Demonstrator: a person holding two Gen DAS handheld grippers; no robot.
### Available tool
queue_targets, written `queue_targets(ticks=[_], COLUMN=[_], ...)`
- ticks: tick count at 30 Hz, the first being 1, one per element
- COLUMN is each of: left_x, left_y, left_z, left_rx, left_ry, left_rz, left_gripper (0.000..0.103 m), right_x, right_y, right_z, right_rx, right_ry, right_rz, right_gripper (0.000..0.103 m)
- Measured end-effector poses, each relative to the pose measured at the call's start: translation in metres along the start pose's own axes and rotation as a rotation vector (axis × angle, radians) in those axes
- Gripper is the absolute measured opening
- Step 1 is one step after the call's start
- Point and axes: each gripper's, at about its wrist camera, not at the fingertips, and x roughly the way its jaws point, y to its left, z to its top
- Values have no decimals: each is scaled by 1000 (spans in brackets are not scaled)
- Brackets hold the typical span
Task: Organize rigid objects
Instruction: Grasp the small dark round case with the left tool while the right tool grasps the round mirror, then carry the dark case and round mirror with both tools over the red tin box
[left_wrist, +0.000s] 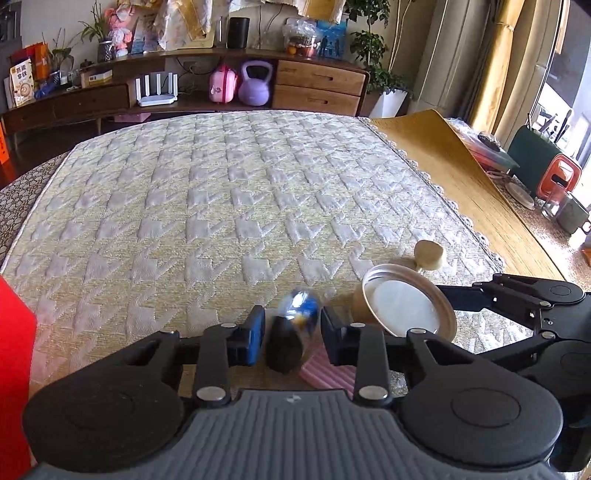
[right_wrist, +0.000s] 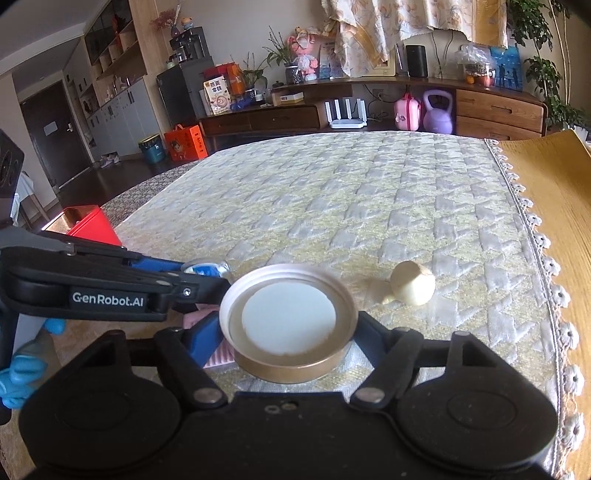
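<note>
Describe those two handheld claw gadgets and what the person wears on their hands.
Both grippers are matte black linkage frames with round disc housings and silver rivets. The left gripper has blue finger pads, a grey ribbed base and white "GenRobot.AI" lettering on its side. The right gripper looks alike. A blue glove covers the one hand that shows.

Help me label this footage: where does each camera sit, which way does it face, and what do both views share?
Left wrist: sits on the left gripper, looking forward and down over the quilted cover toward the sideboard; its fingers flank a blurred small bottle; the right gripper shows at right.
Right wrist: sits on the right gripper, facing the same way; its fingers flank a gold jar lid; the left gripper and a blue-gloved hand show at left.
Shared: lid, bottle, purple kettlebell, red box.
</note>
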Motion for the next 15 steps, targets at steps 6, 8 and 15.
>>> queue_targets(ticks=[6,8,15], left_x=[-5,-6,-20], left_y=[-1,-1,-5], left_z=[3,3,4], left_rx=[-8,-2,3], left_ry=[-13,-14,-25], left_rz=[1,12,38], left_gripper=[19,18,16], right_x=[-2,-5,-24], right_y=[2,4,18], right_z=[1,0,4], right_rx=[12,18,0], right_ry=[7,10,-10], right_rz=[-34,-38,-50], right_gripper=[76,75,75])
